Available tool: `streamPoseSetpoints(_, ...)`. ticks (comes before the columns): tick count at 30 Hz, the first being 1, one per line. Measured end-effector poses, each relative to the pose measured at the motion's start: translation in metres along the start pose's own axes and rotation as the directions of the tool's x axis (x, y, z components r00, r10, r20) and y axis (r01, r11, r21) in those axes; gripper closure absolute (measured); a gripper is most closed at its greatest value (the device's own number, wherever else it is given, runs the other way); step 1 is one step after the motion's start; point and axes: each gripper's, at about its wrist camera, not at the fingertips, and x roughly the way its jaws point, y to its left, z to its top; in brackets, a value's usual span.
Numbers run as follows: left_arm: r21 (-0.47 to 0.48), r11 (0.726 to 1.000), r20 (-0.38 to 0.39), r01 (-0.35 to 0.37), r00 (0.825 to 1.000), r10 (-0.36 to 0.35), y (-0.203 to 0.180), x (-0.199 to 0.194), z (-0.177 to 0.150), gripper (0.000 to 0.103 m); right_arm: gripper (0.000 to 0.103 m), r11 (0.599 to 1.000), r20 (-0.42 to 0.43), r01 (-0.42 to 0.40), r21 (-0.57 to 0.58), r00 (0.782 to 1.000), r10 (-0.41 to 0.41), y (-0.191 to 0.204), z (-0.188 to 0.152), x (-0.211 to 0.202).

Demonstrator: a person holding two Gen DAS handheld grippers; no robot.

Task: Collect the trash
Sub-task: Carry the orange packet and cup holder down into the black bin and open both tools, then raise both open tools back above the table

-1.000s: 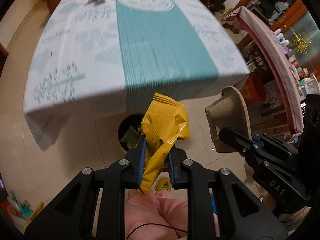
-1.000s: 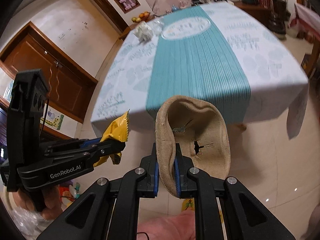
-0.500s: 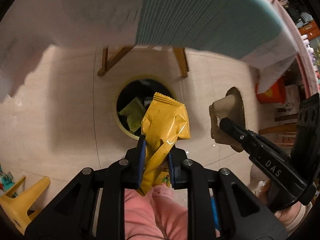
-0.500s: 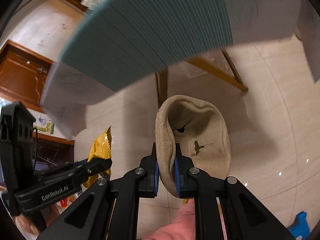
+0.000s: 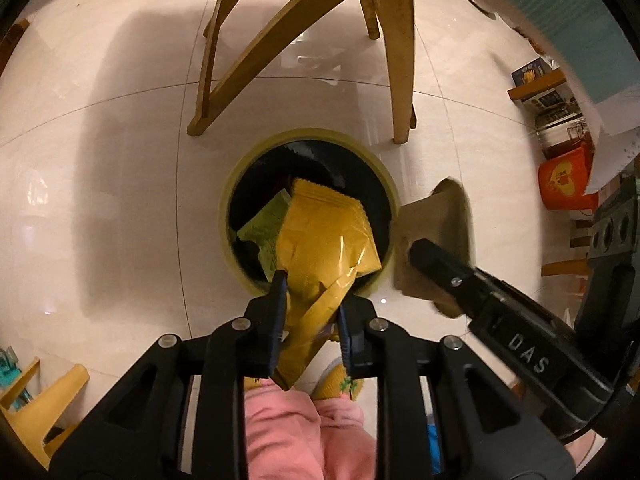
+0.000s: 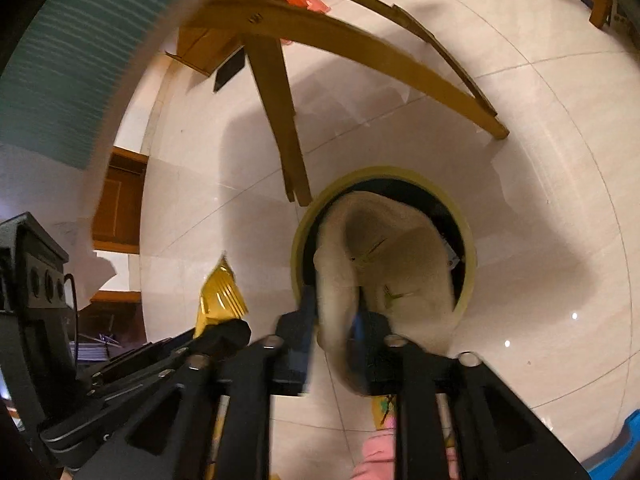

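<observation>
- The left gripper (image 5: 310,300) was clamped on a yellow snack wrapper (image 5: 326,244), held directly above the open bin (image 5: 390,184) on the floor.
- The right gripper (image 6: 334,316) was closed on a brown pulp tray (image 6: 396,256), also poised over the bin mouth in its own view.
- A green wrapper (image 5: 266,226) already lay inside the bin.
- Judgement: carrying appeared complete; both items remained gripped, so release into the bin was outstanding.
- Whether further trash remained elsewhere could not be determined.

wooden table legs (image 5: 400,60), yellow stool (image 5: 36,408) — orange bucket (image 5: 564,180)
</observation>
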Motion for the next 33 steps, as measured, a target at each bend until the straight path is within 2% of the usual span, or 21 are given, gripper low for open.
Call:
streamPoseSetpoints(1, 0.001, 1.0, -0.003, 0.0, 1.0, 0.0, 0.002, 0.003, 0.003, 0.074, 0.065, 1.0, 0.002, -0.001, 0.002, 1.0, 0.001, -0.002, 0.0, 0.006)
streamPoseSetpoints(4, 0.0, 1.0, 0.0, -0.007, 1.0, 0.007, 0.005, 0.015, 0.007, 0.064, 0.063, 1.0, 0.016, 0.01, -0.004, 1.0, -0.01, -0.006, 0.003, 0.02)
streamPoseSetpoints(6, -0.006, 1.0, 0.004, -0.012, 1.0, 0.012, 0.011, 0.02, 0.009, 0.054, 0.061, 0.999, 0.026, 0.034, -0.018, 0.999, -0.034, -0.007, 0.006, 0.025)
streamPoseSetpoints(8, -0.009, 1.0, 0.013, -0.017, 1.0, 0.017, 0.017, 0.025, 0.01, 0.039, 0.06, 0.999, 0.031, 0.041, -0.021, 0.999, -0.04, -0.01, 0.011, 0.031)
streamPoseSetpoints(11, -0.005, 1.0, 0.037, -0.022, 0.999, 0.022, 0.026, 0.028, 0.012, 0.028, 0.06, 0.999, 0.039, 0.049, -0.021, 0.998, -0.048, -0.015, 0.013, 0.037)
streamPoseSetpoints(18, -0.003, 0.999, 0.064, -0.035, 0.997, 0.036, 0.033, 0.03, 0.013, 0.028, 0.06, 0.998, 0.046, 0.065, -0.019, 0.997, -0.064, -0.021, 0.005, 0.038)
streamPoseSetpoints(23, -0.017, 0.999, 0.078, -0.043, 0.996, 0.044, 0.036, 0.018, 0.007, 0.028, 0.06, 0.997, 0.041, 0.072, -0.034, 0.997, -0.07, -0.018, 0.001, 0.031)
streamPoseSetpoints(29, -0.007, 0.998, 0.095, -0.064, 0.993, 0.064, 0.029, -0.013, -0.002, 0.028, 0.06, 0.995, 0.043, 0.08, -0.059, 0.996, -0.077, -0.004, -0.001, 0.011)
streamPoseSetpoints(33, -0.006, 0.998, 0.118, -0.063, 0.991, 0.064, 0.018, -0.048, -0.005, 0.028, 0.06, 0.993, 0.05, 0.079, -0.093, 0.996, -0.075, 0.014, 0.0, -0.018)
